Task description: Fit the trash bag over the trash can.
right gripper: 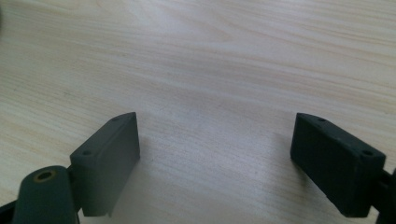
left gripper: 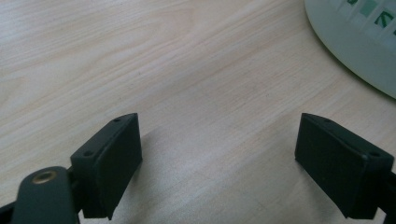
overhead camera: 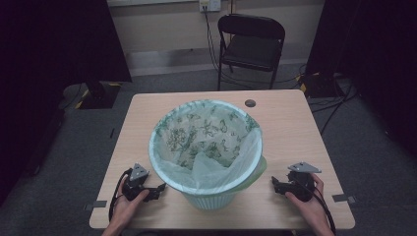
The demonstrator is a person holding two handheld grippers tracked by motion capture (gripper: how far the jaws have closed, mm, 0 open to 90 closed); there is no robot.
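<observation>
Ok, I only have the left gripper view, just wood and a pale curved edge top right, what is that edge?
Observer: It is the base of a wastebasket standing mid-table, lined with a green-patterned bag.
Operator: Where is the other gripper?
Observer: The right gripper sits low by the basket's opposite side, apart from it, in the person's hand.
Operator: Is it holding anything?
Observer: No, the right gripper view shows its jaws wide apart over bare table.
Operator: And mine?
Observer: The left gripper points toward the basket, open too.
</observation>
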